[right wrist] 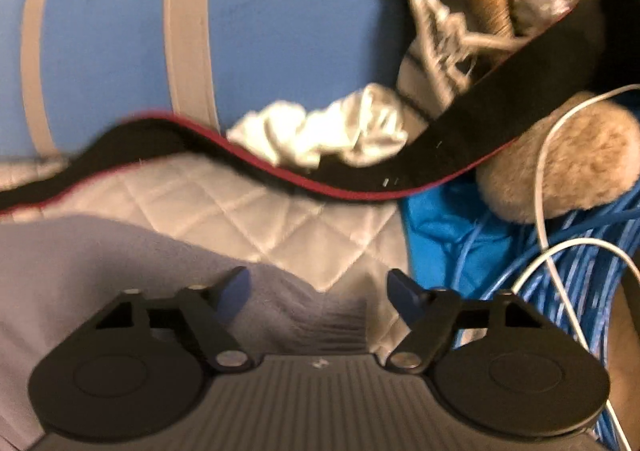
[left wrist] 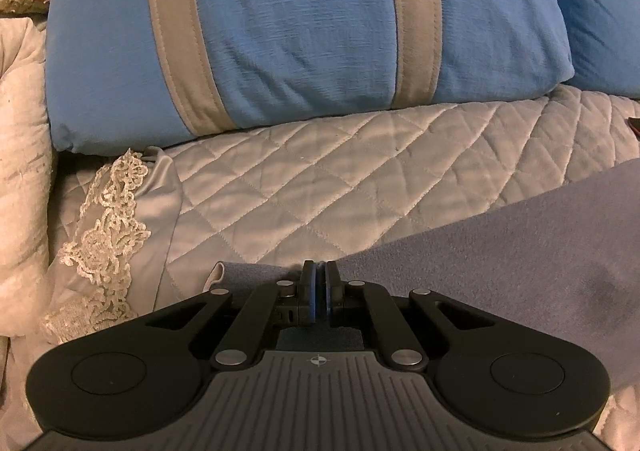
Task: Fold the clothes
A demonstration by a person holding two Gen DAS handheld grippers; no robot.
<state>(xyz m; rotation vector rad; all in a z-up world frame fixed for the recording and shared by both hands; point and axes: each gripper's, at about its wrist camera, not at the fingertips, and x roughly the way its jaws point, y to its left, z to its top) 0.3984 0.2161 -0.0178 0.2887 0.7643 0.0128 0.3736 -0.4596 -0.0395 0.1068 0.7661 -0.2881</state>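
A grey-lilac garment (left wrist: 500, 259) lies spread on the quilted bedspread (left wrist: 320, 171). In the left wrist view my left gripper (left wrist: 319, 275) is shut on the garment's edge, the cloth running off to the right from the pinched spot. In the right wrist view the same garment (right wrist: 100, 271) lies low and left, its ribbed hem (right wrist: 328, 315) reaching between the fingers. My right gripper (right wrist: 318, 287) is open just above that hem, with nothing pinched. This view is blurred.
A blue pillow with beige stripes (left wrist: 300, 31) stands at the back. A lace-trimmed cloth (left wrist: 108, 227) lies left. To the right are a black red-edged strap (right wrist: 400, 179), a white crumpled cloth (right wrist: 320, 131), a furry tan thing (right wrist: 560, 163), blue cables (right wrist: 580, 271) and a white cord (right wrist: 544, 171).
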